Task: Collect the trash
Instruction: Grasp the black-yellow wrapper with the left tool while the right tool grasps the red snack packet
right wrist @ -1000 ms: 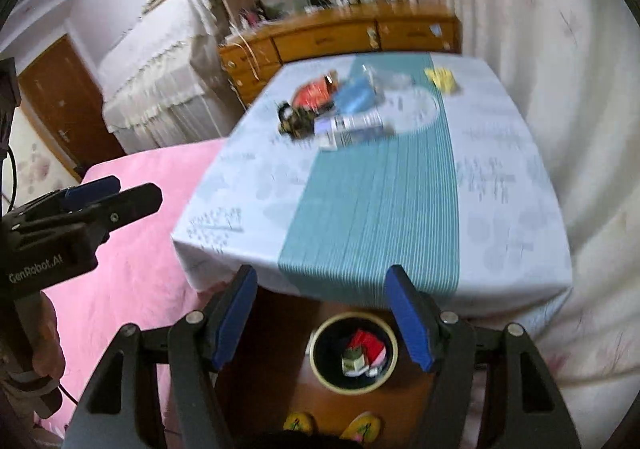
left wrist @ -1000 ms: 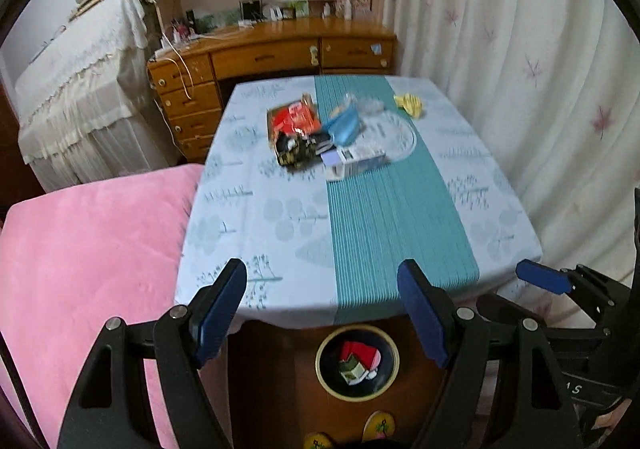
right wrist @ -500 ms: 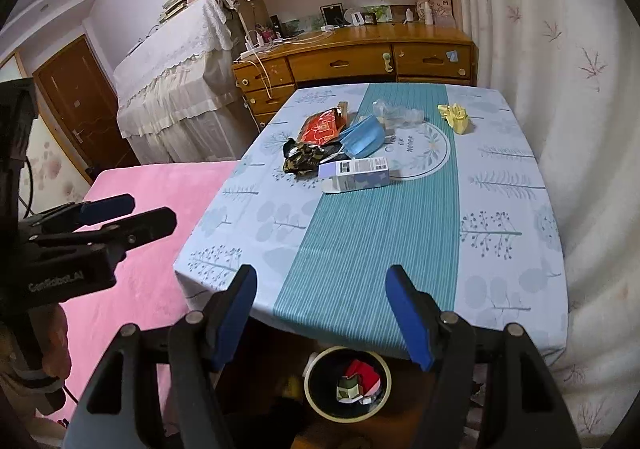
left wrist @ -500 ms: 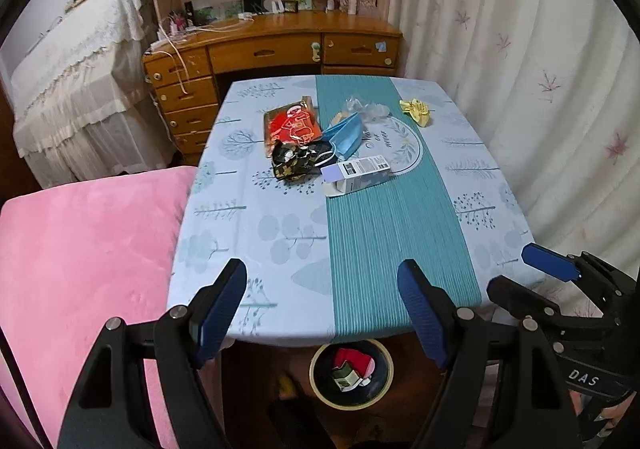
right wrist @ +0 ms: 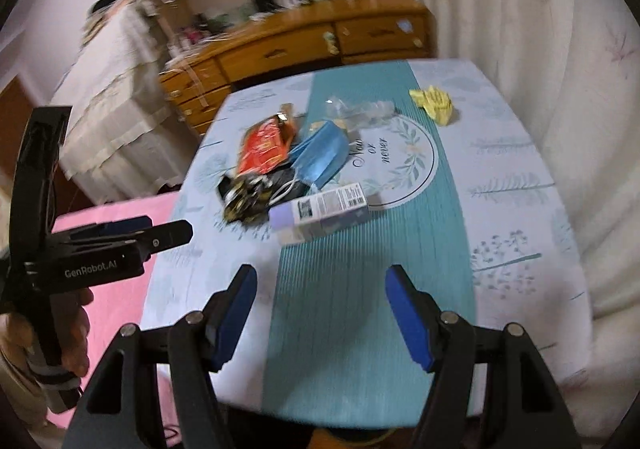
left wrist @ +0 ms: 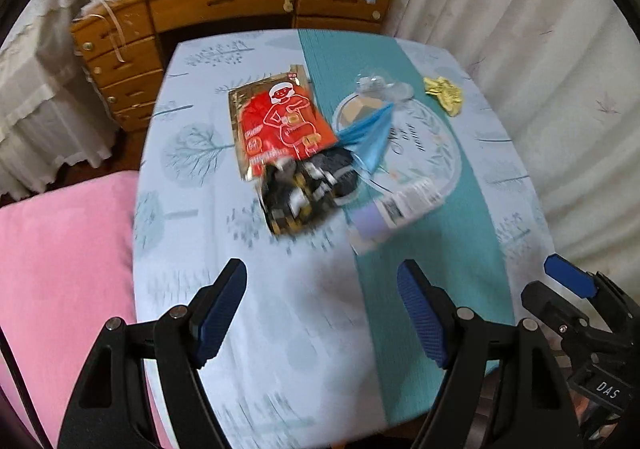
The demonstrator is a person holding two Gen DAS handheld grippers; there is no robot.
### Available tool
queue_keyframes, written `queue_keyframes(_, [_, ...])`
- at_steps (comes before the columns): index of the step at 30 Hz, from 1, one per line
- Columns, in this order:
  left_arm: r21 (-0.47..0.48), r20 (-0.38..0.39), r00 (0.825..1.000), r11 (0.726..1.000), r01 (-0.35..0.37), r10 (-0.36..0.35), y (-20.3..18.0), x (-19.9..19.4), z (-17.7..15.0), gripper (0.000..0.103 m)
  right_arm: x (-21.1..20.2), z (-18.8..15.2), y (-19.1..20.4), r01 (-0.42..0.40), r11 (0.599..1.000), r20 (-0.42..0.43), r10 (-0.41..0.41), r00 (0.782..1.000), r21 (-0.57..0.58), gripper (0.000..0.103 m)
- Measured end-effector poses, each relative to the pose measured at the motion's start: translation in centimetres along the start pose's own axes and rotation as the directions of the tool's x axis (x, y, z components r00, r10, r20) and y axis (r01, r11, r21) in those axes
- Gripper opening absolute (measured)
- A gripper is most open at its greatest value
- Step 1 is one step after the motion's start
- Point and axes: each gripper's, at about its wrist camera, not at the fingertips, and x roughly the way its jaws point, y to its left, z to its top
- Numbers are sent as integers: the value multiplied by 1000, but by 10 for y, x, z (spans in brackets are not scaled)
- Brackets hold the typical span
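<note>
Trash lies in a pile on the table: a red snack wrapper (left wrist: 280, 125) (right wrist: 264, 147), a black and yellow wrapper (left wrist: 300, 201) (right wrist: 248, 197), a blue face mask (left wrist: 370, 137) (right wrist: 322, 153), a small white and lilac box (left wrist: 394, 211) (right wrist: 324, 211), clear plastic (left wrist: 380, 87) (right wrist: 360, 111) and a yellow crumpled piece (left wrist: 444, 93) (right wrist: 434, 103). My left gripper (left wrist: 322, 313) is open and empty above the near part of the table. My right gripper (right wrist: 322, 319) is open and empty, short of the box.
The table (left wrist: 280, 309) has a pale tree-print cloth with a teal runner (right wrist: 360, 309). A pink cushion (left wrist: 60, 289) lies to the left. A wooden desk (left wrist: 240, 9) stands behind, curtains (left wrist: 540, 69) to the right. The right gripper shows in the left view (left wrist: 580, 313), the left gripper in the right view (right wrist: 120, 237).
Both grippers have moved forward and over the table toward the trash pile. The bin under the table edge has dropped out of view. Both stay open.
</note>
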Motion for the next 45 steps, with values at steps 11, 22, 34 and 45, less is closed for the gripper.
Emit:
queue_keyframes(11, [25,-154,987,999,45,-40,29,102,57,76,78,44,14,69,988,-45,-63,997,135,67])
queue_keyframes(22, [-39,-205,966,988,152,-157,38,137,61,43,104,55,23,71,988,-81,-60,995,140,67])
queue_keyframes(34, [-45,-117,972,979,201,-205,76,85,50,37,130,104,61,-19,999,-66,22,998,47,67])
queue_keyframes(45, [-174,7,996,980,93,-93,152,71,89,37,223,157,86,-58,998,-175,58,983,4,68])
